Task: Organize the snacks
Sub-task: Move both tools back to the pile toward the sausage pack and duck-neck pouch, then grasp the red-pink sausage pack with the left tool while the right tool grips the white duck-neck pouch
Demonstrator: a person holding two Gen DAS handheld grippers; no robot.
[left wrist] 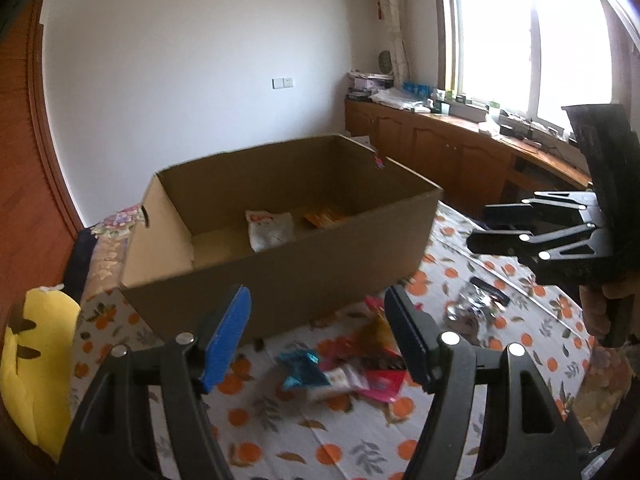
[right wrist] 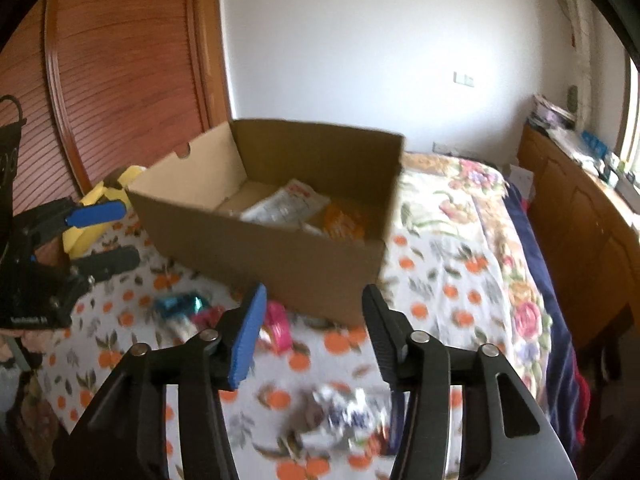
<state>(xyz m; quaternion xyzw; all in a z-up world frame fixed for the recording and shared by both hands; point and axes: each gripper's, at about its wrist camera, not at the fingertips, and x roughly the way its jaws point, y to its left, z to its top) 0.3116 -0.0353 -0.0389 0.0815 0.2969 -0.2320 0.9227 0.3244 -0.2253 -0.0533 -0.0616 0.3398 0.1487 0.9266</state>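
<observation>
An open cardboard box (left wrist: 280, 268) (right wrist: 280, 264) stands on the orange-print bedspread (left wrist: 280, 420). A white packet (left wrist: 270, 228) (right wrist: 286, 204) and an orange packet (left wrist: 324, 216) (right wrist: 344, 220) lie inside it. In front of the box lie loose snacks: a teal packet (left wrist: 300, 368) (right wrist: 180, 304), a pink packet (left wrist: 380, 384) (right wrist: 278, 324) and a crinkled silver wrapper (left wrist: 472, 308) (right wrist: 348, 408). My left gripper (left wrist: 316, 300) (right wrist: 120, 236) hovers open above the teal and pink packets. My right gripper (right wrist: 314, 300) (left wrist: 480, 226) is open with nothing between its fingers, above the silver wrapper.
A yellow plush toy (left wrist: 36, 360) (right wrist: 92, 208) lies at the bed's left edge. A wooden cabinet (left wrist: 440, 148) (right wrist: 580, 220) with clutter runs under the window on the right. A slatted wooden door (right wrist: 120, 60) stands behind the box. A dark blue blanket (right wrist: 560, 320) edges the bed.
</observation>
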